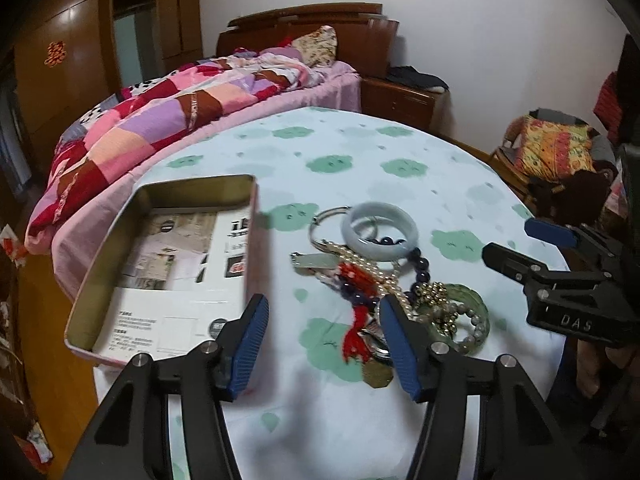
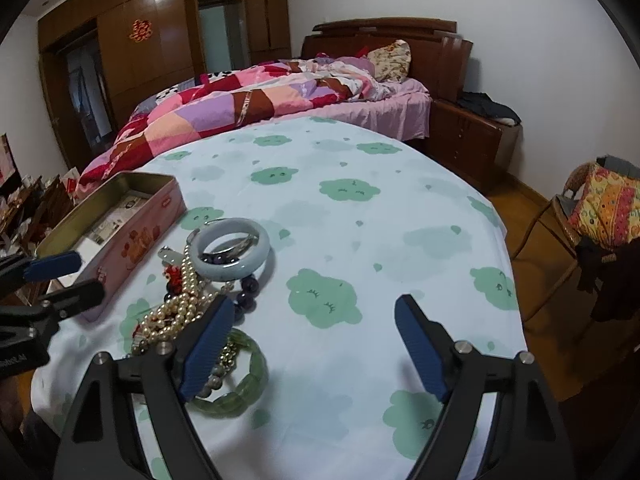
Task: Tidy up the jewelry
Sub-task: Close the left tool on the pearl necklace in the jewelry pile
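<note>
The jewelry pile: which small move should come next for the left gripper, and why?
Probably shift the left gripper a little toward the red tassel at the near edge of the jewelry pile. Its fingers are open with only cloth between them, the tassel lies just beside the gap, and the open pink tin waits close by on the other side.

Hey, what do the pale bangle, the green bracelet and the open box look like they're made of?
Pale bangle: probably jade or glass, smooth, milky, glossy. Green bracelet: translucent segments, maybe glass, resin or stone. Open box: likely tin, with a thin brassy metallic rim and printed pink outer walls.
</note>
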The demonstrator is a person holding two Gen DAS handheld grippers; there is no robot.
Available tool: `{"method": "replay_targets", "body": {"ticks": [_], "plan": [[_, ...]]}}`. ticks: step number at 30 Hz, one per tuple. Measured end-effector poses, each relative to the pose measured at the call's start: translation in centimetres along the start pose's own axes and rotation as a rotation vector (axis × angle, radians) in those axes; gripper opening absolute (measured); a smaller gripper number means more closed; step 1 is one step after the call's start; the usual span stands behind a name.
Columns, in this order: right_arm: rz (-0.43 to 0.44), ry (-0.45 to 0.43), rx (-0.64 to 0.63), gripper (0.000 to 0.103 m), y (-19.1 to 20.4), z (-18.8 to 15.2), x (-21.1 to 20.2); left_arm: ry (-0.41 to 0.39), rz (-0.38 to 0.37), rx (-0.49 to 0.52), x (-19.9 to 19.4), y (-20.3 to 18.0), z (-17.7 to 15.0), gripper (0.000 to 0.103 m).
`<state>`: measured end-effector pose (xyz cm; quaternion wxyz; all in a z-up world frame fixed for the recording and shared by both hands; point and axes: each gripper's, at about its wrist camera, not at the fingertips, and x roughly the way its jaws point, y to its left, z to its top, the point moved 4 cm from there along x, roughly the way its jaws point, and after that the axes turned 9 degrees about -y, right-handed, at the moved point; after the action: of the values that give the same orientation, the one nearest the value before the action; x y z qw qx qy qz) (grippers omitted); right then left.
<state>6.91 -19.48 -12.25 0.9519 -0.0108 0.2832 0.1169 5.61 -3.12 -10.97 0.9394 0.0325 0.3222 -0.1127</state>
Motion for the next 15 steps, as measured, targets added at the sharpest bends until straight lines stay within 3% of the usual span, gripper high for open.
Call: {"method": "replay_targets", "body": {"ticks": [6,10,12,14,15], "plan": [[0.007,0.021,-0.01,0.084,-0.1,-0.5,0.9,0.018,-0.039,0.027,2.2,-1.8,0.5,0.058],[-0.005,0.013,0.002,0.085,-0.4,-0.4,1.0,0.071,-0.082,0.029,4.5,-2.9,0.3,0.058],[-0.008,0.01,0.008,0.085,-0.6,-0.3,1.0,0.106,-0.098,0.043,5.4,-3.4,-0.2,0.049],[-0.007,0.011,0.01,0.085,-0.7,-0.3,1.0,0.125,-0.144,0.034,5.9,-3.7,-0.5,0.016],[-0.008,0.011,0.009,0.085,-0.7,-0.3,1.0,0.117,-0.154,0.027,5.7,-3.7,-0.3,0.012]]}}
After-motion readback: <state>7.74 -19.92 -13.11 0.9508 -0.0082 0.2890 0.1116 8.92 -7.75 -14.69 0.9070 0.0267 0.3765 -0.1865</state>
